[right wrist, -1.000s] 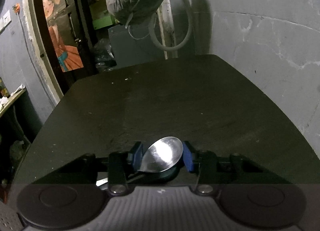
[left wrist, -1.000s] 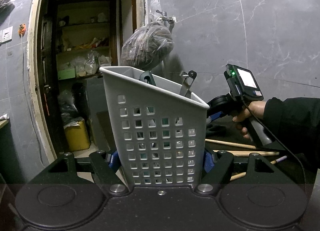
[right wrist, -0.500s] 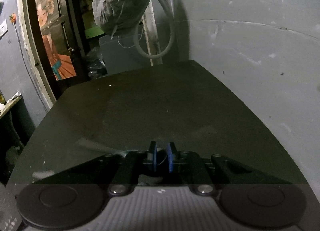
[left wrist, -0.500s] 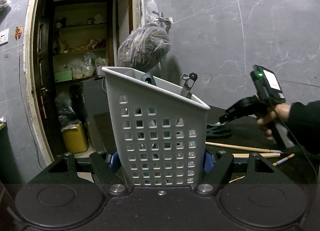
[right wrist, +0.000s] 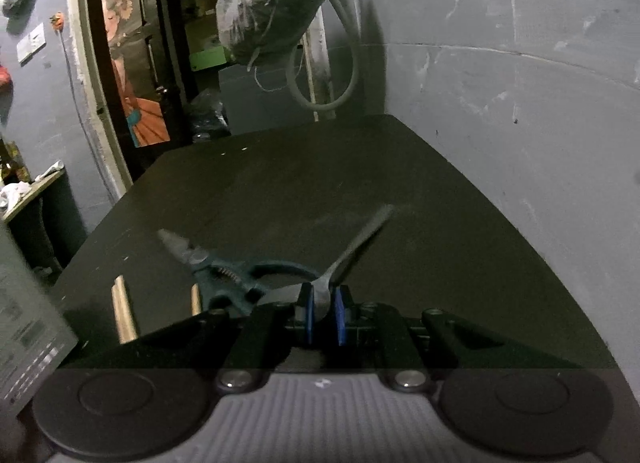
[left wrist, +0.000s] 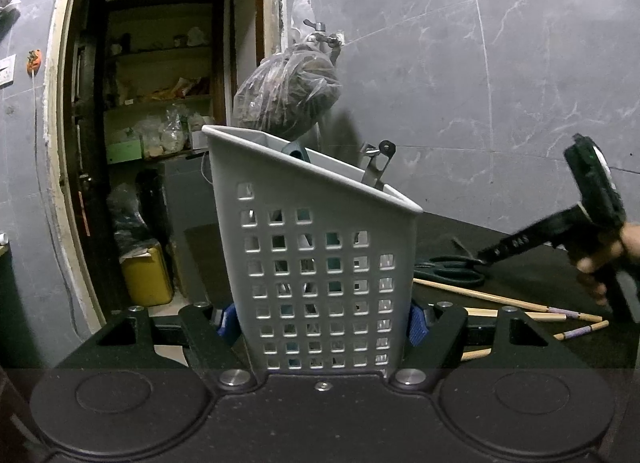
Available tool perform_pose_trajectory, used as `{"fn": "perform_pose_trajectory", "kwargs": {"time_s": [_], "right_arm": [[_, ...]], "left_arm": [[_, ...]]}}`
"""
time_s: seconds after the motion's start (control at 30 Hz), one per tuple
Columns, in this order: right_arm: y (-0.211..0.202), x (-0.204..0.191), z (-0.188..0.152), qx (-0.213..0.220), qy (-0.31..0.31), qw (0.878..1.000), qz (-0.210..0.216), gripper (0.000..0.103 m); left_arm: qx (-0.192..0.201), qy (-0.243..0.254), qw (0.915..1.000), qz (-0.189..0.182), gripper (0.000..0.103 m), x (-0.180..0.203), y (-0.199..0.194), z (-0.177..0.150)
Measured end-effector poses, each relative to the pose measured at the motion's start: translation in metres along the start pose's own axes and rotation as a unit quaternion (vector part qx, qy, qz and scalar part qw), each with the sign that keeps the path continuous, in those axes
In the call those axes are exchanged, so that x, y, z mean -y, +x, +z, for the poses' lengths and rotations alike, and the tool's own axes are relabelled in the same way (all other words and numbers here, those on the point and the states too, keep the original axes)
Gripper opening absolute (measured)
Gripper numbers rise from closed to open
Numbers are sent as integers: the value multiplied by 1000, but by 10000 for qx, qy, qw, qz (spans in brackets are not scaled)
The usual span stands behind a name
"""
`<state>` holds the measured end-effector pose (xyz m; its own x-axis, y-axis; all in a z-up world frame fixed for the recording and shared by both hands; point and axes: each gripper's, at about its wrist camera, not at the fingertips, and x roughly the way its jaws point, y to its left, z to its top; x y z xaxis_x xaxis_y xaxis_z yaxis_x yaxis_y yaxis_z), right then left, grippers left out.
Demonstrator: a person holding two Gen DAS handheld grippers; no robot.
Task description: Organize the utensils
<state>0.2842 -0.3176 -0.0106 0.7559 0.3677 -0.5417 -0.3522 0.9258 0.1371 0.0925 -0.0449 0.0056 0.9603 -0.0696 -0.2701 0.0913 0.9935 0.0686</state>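
- The right gripper [right wrist: 322,309] is clamped on a metal spoon [right wrist: 352,245] near its bowl, the handle jutting out ahead; held so near one end, it could pivot or slip out.
- Carried to the basket [left wrist: 320,263], the long handle might catch its rim.
- The left gripper [left wrist: 320,321] squeezes the basket's sides; a knock could tip it.
- Only the right wrist view shows the spoon and the scissors' [right wrist: 224,267] blades.
- Only the left wrist view shows the chopsticks [left wrist: 520,305] lengthwise on the tabletop [left wrist: 460,235] and utensils already in the basket.
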Motion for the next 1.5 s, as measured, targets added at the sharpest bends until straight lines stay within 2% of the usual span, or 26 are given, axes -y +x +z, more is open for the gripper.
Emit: {"fn": "perform_pose_trajectory", "kwargs": {"time_s": [0.13, 0.2, 0.3, 0.37, 0.47, 0.63, 0.7, 0.87, 1.03, 1.17, 1.3, 1.5], "right_arm": [[-11, -11, -13, -226, -86, 9996, 142, 15], [-17, -21, -16, -316, -304, 9983, 385, 15], [-21, -31, -9, -252, -527, 9967, 564, 28], [-21, -33, 1, -64, -646, 9968, 457, 41], [-7, -26, 15, -27, -611, 9978, 268, 42], [32, 3, 27, -462, -300, 9985, -35, 42], [32, 15, 27, -403, -191, 9989, -170, 42], [12, 42, 19, -455, 27, 9983, -375, 42], [-25, 48, -8, -425, -11, 9976, -541, 45], [-56, 30, -36, -405, -337, 9966, -636, 50], [-79, 10, -53, -467, -481, 9968, -432, 50], [-89, -11, -52, -469, -805, 9954, -209, 56]], "left_arm": [[-5, -3, 10000, 1, 77, -2, 3, 0], [-14, 0, 10000, 8, 77, -3, 4, 1], [-22, -5, 10000, 17, 77, -2, 6, 2], [-26, -3, 10000, 21, 77, -1, 6, 2], [-27, 0, 10000, 20, 77, -1, 6, 2], [-42, -14, 10000, 3, 77, -2, 7, 2], [-37, -18, 10000, 12, 77, -2, 7, 2], [-32, -23, 10000, -11, 77, -5, 6, 1], [-35, -35, 10000, -15, 77, -5, 7, 1], [-51, -15, 10000, -7, 77, -5, 7, 0], [-48, 30, 10000, -8, 77, -4, 6, -1], [-50, 21, 10000, -9, 77, -5, 5, -1]]}}
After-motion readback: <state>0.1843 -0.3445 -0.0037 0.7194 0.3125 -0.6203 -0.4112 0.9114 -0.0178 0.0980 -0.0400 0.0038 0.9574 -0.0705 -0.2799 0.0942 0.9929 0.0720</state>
